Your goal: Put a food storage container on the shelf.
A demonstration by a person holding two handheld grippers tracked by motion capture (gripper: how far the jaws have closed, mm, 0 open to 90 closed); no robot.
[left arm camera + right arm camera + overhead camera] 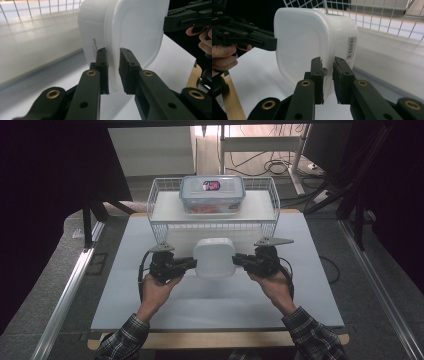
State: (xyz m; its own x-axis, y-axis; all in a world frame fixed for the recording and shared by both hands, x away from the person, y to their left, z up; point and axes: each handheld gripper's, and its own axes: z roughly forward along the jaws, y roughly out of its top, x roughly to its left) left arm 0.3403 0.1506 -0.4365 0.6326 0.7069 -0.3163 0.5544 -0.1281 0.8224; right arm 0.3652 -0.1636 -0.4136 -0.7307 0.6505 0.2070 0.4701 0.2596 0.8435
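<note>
Both the left gripper (189, 264) and right gripper (240, 259) are pinching opposite rims of the white box (214, 257) above the tabletop (150, 305) before the rack (160, 227), needing level, matched lifting.

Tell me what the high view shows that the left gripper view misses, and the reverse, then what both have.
High view: a clear lidded box on the wire shelf, with red contents, and both plaid sleeves.

Left gripper view: small print on the white container's side, and the left gripper's jaws closed on its rim.

Both: the white container held between the left gripper and the right gripper, the shelf's wire mesh, the white tabletop.
</note>
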